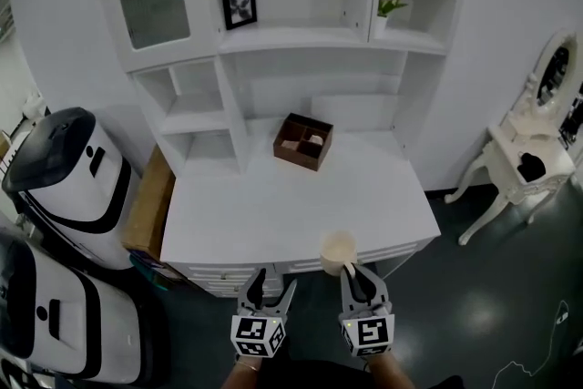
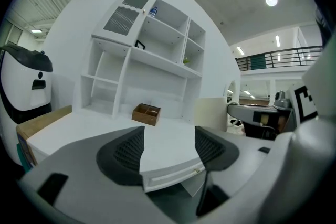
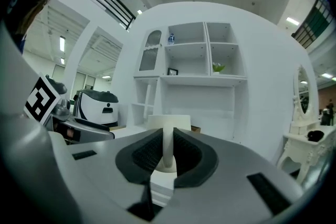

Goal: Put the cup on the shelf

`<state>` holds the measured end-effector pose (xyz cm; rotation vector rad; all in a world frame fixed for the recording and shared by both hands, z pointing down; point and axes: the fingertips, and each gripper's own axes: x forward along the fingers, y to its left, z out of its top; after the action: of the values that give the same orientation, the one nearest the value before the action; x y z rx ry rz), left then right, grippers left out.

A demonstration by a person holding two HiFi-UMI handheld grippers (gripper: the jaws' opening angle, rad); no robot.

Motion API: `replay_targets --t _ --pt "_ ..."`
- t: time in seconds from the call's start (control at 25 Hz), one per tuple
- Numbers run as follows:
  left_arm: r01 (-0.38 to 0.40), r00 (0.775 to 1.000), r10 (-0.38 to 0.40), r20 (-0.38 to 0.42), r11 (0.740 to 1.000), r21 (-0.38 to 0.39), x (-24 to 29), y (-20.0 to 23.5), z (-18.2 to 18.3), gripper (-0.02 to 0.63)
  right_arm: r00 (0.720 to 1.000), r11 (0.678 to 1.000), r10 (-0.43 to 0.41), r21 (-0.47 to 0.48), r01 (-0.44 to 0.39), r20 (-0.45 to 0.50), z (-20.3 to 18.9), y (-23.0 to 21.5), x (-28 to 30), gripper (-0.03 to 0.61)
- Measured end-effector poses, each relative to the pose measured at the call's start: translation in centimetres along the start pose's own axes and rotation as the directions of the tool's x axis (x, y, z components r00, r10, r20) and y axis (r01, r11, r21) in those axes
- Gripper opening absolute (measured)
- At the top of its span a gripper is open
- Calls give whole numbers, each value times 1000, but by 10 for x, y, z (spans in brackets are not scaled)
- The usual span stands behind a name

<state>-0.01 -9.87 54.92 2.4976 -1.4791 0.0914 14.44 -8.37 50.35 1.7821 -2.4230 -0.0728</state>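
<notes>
two grippers at the bottom of the head view, side by side, both short of the desk (image 1: 273,205). right gripper (image 1: 352,270): jaws nearly together, pinching the handle of the cup (image 1: 338,248); the pads press on the handle from both sides, with the cup body out beyond the jaw tips. left gripper (image 1: 269,285): jaws spread, nothing between them, only the desk's edge seen through the gap. the cup is pale, upright, mouth up, its long axis vertical, at lower centre of the frame over the desk's front edge, not resting on it as far as i can tell. the shelf unit (image 1: 301,36) stands at the top of the frame, across the whole desk from the cup, well apart. so the carry, i judge, runs straight away from the holder and upward, and the right side has it; the left is free. counts: one cup; one brown box (image 1: 303,142) on the desk at mid-frame, between cup and shelves; one picture frame (image 1: 239,4) in the middle bay; one small potted plant (image 1: 390,9) in the upper right bay. the bay around the frame looks roomiest.
</notes>
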Motion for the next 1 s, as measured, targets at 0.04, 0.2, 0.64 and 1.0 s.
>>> replay_targets --t 0.04,0.2,0.64,1.0 --pt "9 1000 -9 0 1000 5 9 9 6 299 1000 1000 -10 1 10 0 3 0 11 49" --pt "43 999 -44 6 998 34 41 43 28 299 999 999 -42 0 42 6 15 3 56 50" --pt "91 996 -91 13 995 29 96 124 65 298 996 996 -85 -18 85 -11 31 26 145 49" --pt "125 992 -124 -10 990 69 119 160 70 298 991 991 -131 -13 131 -13 37 38 181 49"
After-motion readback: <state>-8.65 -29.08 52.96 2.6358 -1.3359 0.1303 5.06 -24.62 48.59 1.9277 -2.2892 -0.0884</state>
